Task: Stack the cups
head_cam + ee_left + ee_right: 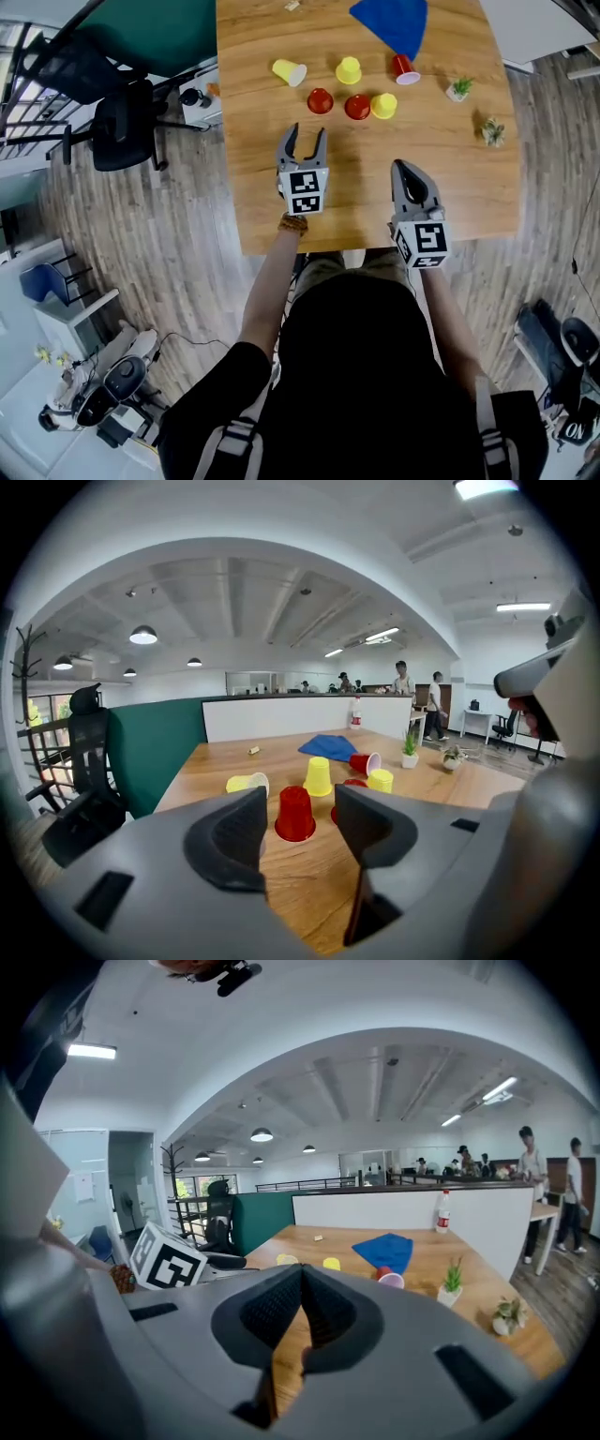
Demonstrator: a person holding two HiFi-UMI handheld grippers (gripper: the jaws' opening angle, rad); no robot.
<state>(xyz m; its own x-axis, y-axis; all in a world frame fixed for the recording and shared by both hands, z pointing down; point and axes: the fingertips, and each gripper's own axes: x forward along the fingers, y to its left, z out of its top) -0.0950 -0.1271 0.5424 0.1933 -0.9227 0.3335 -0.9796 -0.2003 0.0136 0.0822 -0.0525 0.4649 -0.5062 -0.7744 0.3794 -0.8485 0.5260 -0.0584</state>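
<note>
Head view shows the left gripper (302, 133) with jaws apart and empty, aimed at the nearest red cup (320, 100) in the upper middle of the counter (262, 197), probably to grasp it, while the right gripper (400, 167) has jaws together, empty

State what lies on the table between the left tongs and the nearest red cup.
Bare table only; the head view shows the open left tongs short of the red cup.
</note>
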